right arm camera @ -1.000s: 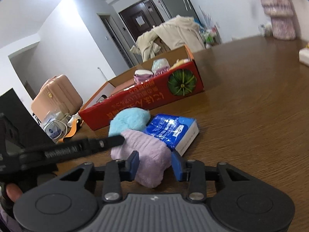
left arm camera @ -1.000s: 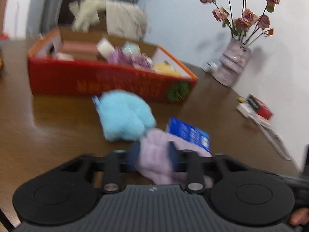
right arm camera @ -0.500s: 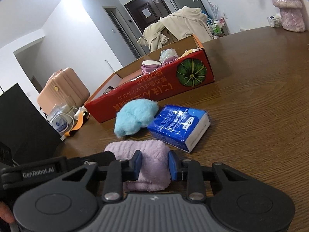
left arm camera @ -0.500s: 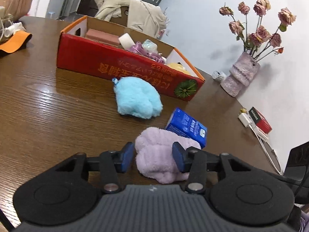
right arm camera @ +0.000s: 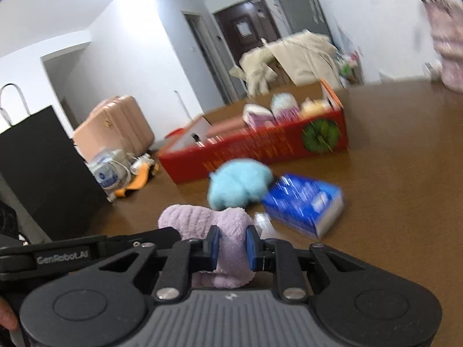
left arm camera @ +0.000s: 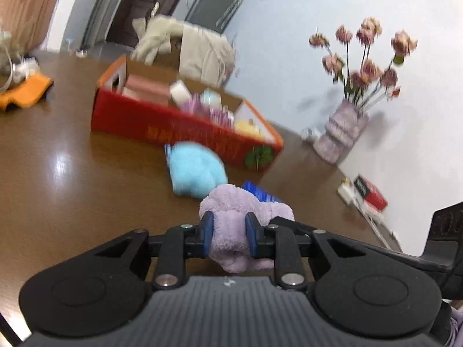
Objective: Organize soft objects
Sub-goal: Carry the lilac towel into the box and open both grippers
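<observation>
The brown wooden table (left arm camera: 58,190) bears a long red cardboard box (left arm camera: 162,121) holding several soft items, too blurred to tell apart; just before it lies a fluffy light-blue plush (left arm camera: 196,167), and beside that a blue packet of tissues (right arm camera: 303,202); a pale vase of dried pink roses (left arm camera: 341,133) stands near the wall. The lilac fleecy cloth (left arm camera: 243,205) is pinched at both ends: the left gripper (left arm camera: 228,235) has just narrowed its blue pads onto one end; the right gripper (right arm camera: 231,245) has likewise just been closing, squeezing the other end between its pads.
</observation>
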A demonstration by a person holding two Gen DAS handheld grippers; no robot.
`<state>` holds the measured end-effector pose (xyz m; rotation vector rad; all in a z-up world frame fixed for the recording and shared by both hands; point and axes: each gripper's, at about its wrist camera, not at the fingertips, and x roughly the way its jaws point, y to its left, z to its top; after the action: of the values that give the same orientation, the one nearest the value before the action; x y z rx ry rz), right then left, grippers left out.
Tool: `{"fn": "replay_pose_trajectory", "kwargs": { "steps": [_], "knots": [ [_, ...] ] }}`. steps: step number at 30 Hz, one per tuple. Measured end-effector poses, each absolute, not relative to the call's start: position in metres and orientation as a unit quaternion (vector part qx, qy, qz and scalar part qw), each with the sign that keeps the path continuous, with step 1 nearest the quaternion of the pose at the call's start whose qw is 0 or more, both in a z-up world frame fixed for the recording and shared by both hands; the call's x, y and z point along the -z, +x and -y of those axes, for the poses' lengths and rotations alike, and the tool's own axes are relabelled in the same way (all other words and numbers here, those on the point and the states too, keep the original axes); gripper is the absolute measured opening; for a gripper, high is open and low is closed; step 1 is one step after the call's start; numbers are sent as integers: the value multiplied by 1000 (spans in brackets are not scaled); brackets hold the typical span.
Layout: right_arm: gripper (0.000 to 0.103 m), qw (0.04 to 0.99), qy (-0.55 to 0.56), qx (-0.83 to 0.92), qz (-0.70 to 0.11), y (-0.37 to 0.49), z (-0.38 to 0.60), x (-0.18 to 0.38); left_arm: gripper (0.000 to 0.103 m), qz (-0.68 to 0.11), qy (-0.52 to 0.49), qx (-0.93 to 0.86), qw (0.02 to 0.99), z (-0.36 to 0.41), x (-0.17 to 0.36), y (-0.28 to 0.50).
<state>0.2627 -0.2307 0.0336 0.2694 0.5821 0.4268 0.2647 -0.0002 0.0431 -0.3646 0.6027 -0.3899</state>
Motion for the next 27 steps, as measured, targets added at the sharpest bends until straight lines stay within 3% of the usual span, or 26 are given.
{"fn": "replay_pose_trajectory", "kwargs": {
  "steps": [6,11,18,22,27],
  "knots": [
    [18,943,65,-233,-228,335,207,-99,24,-255,-178,192,931,-13,-98,346],
    [18,927,54,-254,-269,456,172,-121,23,-259,-183,156,935,-31,-122,444],
    [16,903,61,-197,-376,579,143,-65,19,-358,-220,109,901,-43,-64,562],
    [16,903,34,-166,-395,589,140,-40,19,-399,-178,90,895,-37,-31,580],
    [21,906,31,-173,-385,590,138,-37,29,-391,-166,76,902,-41,-28,571]
  ]
}}
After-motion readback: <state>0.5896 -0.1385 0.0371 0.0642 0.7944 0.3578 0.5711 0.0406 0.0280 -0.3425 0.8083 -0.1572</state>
